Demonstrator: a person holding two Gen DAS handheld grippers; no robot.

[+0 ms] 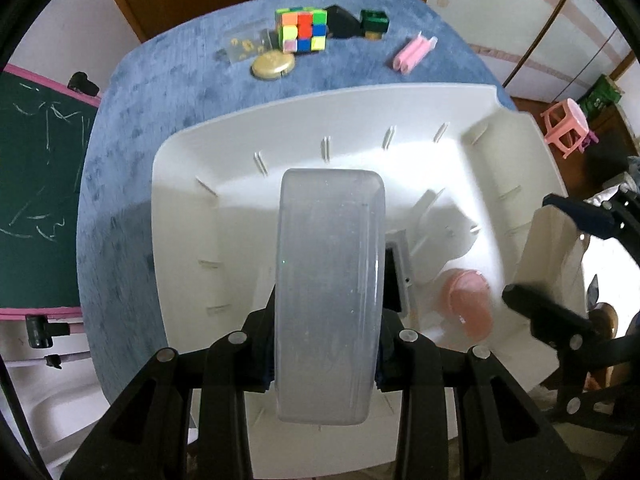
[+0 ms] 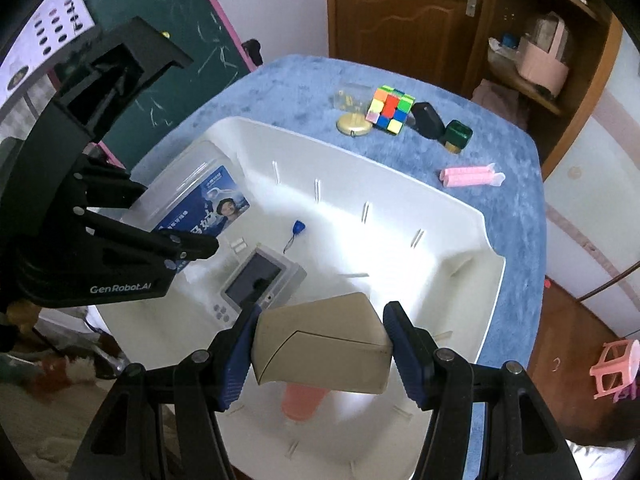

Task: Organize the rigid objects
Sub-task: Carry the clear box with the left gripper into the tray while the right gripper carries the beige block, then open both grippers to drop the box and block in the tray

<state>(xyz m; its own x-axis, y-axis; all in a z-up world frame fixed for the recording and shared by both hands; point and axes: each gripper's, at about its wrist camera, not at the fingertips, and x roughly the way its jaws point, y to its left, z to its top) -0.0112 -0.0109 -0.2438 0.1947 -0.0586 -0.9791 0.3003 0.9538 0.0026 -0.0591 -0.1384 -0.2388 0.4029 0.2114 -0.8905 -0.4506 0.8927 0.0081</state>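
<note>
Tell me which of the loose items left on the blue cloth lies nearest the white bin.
The pink tubes. They lie apart from the rest, close to the white bin rim, while the puzzle cube, gold disc and green block cluster farther back.

Blue-covered table (image 2: 516, 216), brown wooden door (image 2: 400, 12), green chalkboard (image 1: 36, 196), pink stool (image 1: 566, 126), wooden shelves (image 2: 560, 40)

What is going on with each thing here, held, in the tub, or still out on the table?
Clear plastic case: held by left gripper.
Beige box: held by right gripper.
Grey device: lying in white tub.
Pink cup: in tub.
Puzzle cube: on table.
Pink tubes: on table.
</note>
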